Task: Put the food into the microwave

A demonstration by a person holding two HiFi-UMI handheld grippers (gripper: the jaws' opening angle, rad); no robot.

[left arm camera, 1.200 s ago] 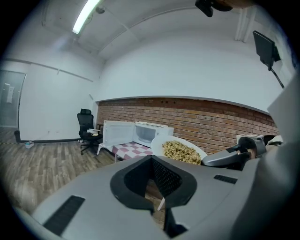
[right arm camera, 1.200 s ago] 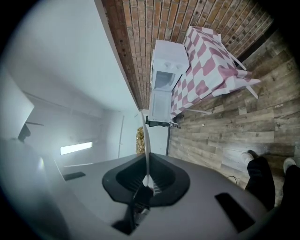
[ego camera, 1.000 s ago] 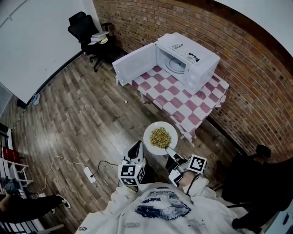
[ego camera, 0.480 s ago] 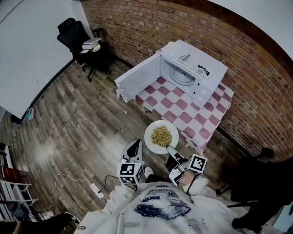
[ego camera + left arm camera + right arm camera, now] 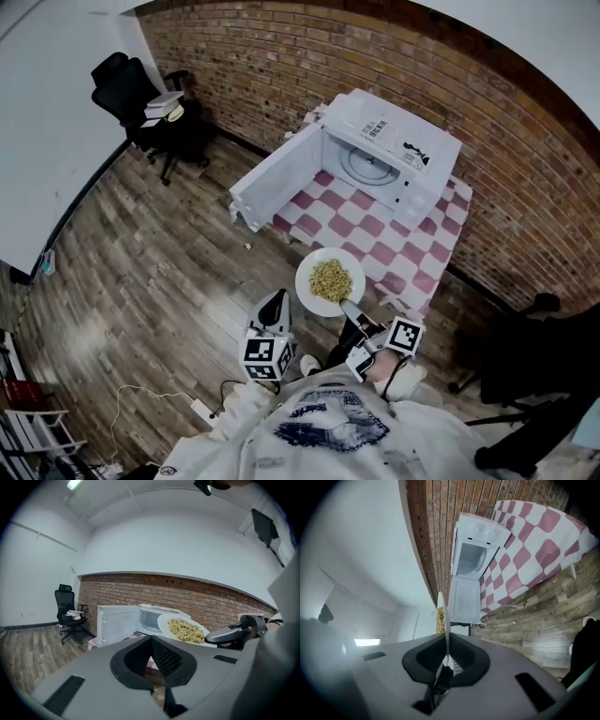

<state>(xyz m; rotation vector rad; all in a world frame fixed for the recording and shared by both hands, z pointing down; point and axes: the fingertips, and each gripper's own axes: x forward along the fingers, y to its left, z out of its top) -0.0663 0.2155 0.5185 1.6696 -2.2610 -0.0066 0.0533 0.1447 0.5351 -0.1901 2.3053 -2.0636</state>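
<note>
Currently right claw [image 5: 348, 308] pinching plate [image 5: 308, 290] rim (food [image 5: 329, 278] aboard); left claw [image 5: 276, 298] closed, empty; microwave [image 5: 394, 141] open.

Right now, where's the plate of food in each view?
Head view: plate at centre, by the near edge of the checkered table.
Left gripper view: right of centre, in front of the microwave.
Right gripper view: edge-on at centre, rising from between the jaws.
Shared landmark: the white microwave with its door open, seen in all three.
</note>
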